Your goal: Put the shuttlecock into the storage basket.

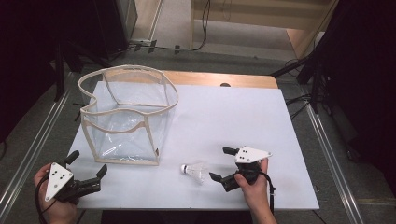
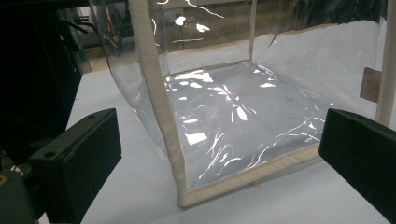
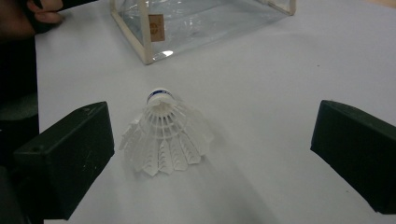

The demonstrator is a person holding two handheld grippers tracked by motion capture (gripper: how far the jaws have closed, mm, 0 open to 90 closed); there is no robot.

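A white shuttlecock (image 1: 195,171) lies on its side on the white table, cork end toward the left. My right gripper (image 1: 222,163) is open just to its right, jaws spread wide. In the right gripper view the shuttlecock (image 3: 163,133) lies ahead of the jaws, nearer the left one, not touched. A clear plastic bag with beige trim (image 1: 126,114) stands open on the table's left half. My left gripper (image 1: 87,164) is open at the front left corner, facing the bag's near corner (image 2: 170,140) with nothing between its jaws.
The white table top (image 1: 233,116) has a wooden strip along its far edge. A small brown tag (image 3: 156,27) hangs on the bag's front corner. Dark stands and cables lie on the floor beyond and to both sides.
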